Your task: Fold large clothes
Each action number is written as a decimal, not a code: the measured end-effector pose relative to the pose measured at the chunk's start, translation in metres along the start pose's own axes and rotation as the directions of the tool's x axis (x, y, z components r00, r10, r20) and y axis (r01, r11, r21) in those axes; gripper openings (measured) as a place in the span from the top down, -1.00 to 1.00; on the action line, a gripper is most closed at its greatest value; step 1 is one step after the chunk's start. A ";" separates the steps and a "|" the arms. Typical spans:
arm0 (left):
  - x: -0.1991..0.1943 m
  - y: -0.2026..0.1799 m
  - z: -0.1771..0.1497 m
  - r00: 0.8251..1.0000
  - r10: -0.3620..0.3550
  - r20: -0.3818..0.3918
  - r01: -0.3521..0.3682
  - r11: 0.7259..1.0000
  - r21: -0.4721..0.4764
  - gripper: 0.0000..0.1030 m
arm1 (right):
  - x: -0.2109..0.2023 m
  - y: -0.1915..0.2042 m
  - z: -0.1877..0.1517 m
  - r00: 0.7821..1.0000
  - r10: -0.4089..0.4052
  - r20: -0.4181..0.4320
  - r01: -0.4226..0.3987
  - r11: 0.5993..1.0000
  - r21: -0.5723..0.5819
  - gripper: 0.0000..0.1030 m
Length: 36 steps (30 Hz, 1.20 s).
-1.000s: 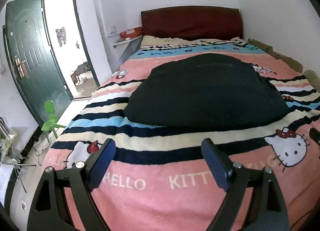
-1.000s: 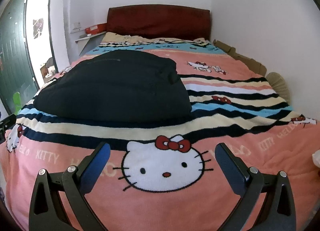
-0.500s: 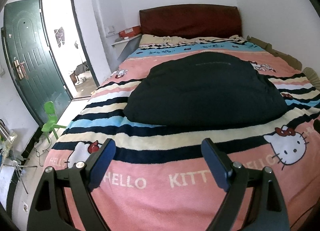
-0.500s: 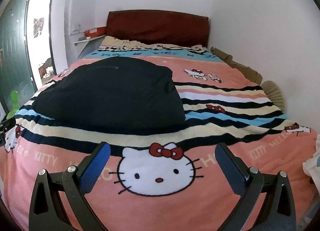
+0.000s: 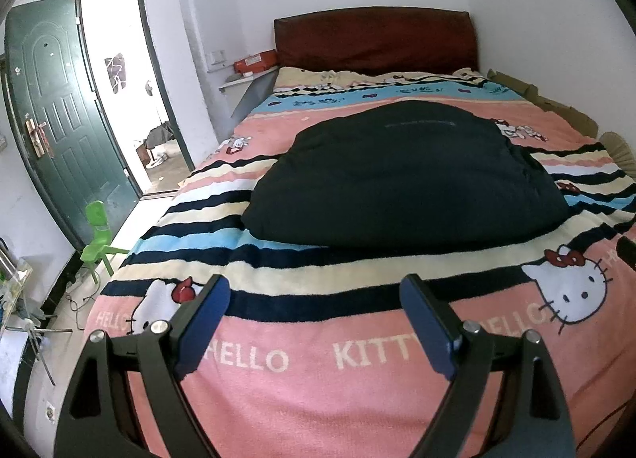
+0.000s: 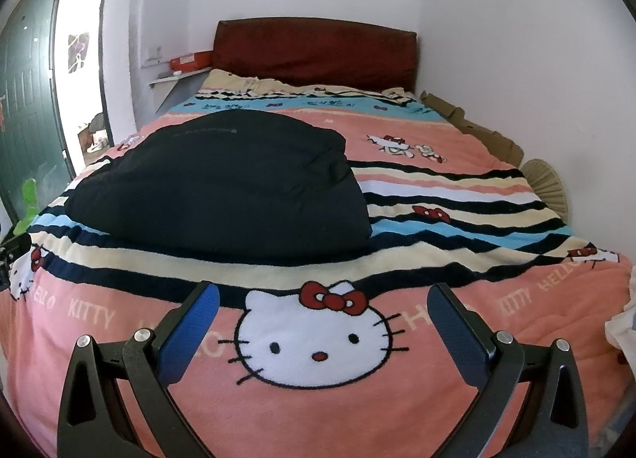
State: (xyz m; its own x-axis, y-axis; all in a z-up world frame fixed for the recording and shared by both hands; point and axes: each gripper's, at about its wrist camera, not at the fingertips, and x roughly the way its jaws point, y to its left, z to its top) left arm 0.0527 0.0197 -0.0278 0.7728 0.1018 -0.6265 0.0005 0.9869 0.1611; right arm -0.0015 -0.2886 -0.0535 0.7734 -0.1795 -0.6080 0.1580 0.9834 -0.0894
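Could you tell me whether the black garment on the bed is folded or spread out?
Folded: the black garment lies as one thick, compact bundle with rounded edges, no sleeves showing.

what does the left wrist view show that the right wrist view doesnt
Only the left wrist view shows the whole green door, the green chair seen whole, and the left claw, open.

Only the right wrist view shows the full cat face on the blanket, a bit of white cloth at the right edge, and the right claw, open.

Both show the black garment lying on the blanket, untouched, and the dark red headboard.
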 end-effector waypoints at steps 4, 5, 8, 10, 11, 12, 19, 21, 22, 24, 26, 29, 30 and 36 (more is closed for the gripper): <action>0.002 -0.001 -0.001 1.000 -0.004 -0.003 0.004 1.000 0.001 -0.70 | 0.002 0.002 -0.001 1.000 0.000 -0.006 0.000 1.000 -0.003 -0.99; 0.002 -0.001 -0.001 1.000 -0.005 -0.004 0.005 1.000 0.002 -0.70 | 0.003 0.002 -0.001 1.000 0.000 -0.007 0.000 1.000 -0.003 -0.99; 0.003 -0.001 -0.002 1.000 -0.008 -0.005 0.008 1.000 0.001 -0.70 | 0.003 0.003 -0.001 1.000 -0.002 -0.008 0.002 1.000 -0.003 -0.99; 0.003 0.000 -0.002 1.000 -0.008 -0.006 0.008 1.000 0.001 -0.70 | 0.003 0.003 -0.001 1.000 -0.001 -0.009 0.001 1.000 -0.004 -0.99; 0.004 0.000 -0.002 1.000 -0.009 -0.007 0.009 1.000 0.000 -0.70 | 0.003 0.003 -0.001 1.000 -0.001 -0.009 0.001 1.000 -0.004 -0.99; 0.004 0.000 -0.002 1.000 -0.010 -0.008 0.010 1.000 -0.001 -0.70 | 0.004 0.003 -0.002 1.000 -0.001 -0.011 0.001 1.000 -0.005 -0.99; 0.005 0.001 -0.003 1.000 -0.011 -0.011 0.011 1.000 -0.006 -0.70 | 0.007 0.003 -0.004 1.000 0.001 -0.022 -0.001 1.000 -0.003 -0.99; 0.006 0.002 -0.003 1.000 -0.011 -0.013 0.010 1.000 -0.005 -0.70 | 0.008 0.004 -0.004 1.000 0.001 -0.023 -0.001 1.000 -0.003 -0.99; 0.006 0.002 -0.003 1.000 -0.010 -0.014 0.010 1.000 -0.007 -0.70 | 0.008 0.004 -0.004 1.000 0.001 -0.023 -0.001 1.000 -0.003 -0.99; 0.007 0.003 -0.003 1.000 -0.010 -0.016 0.010 1.000 -0.010 -0.70 | 0.008 0.004 -0.004 1.000 0.002 -0.023 -0.002 1.000 -0.002 -0.99; 0.007 0.003 -0.003 1.000 -0.010 -0.017 0.010 1.000 -0.011 -0.70 | 0.008 0.004 -0.004 1.000 0.001 -0.022 -0.001 1.000 -0.002 -0.99; 0.008 0.003 -0.003 1.000 -0.014 -0.023 0.014 1.000 -0.006 -0.70 | 0.008 0.003 -0.005 1.000 0.001 -0.023 -0.001 1.000 0.001 -0.99; 0.008 0.004 -0.003 1.000 -0.015 -0.023 0.015 1.000 -0.007 -0.70 | 0.009 0.003 -0.005 1.000 0.001 -0.023 -0.001 1.000 0.002 -0.99; 0.008 0.004 -0.004 0.999 -0.022 -0.025 0.021 1.000 -0.015 -0.70 | 0.008 0.000 -0.006 1.000 0.001 -0.021 -0.001 1.000 0.007 -0.99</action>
State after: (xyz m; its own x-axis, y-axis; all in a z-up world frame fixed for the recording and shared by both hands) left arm 0.0564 0.0251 -0.0345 0.7567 0.0834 -0.6485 0.0076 0.9906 0.1363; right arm 0.0016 -0.2901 -0.0630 0.7603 -0.1780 -0.6247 0.1616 0.9833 -0.0835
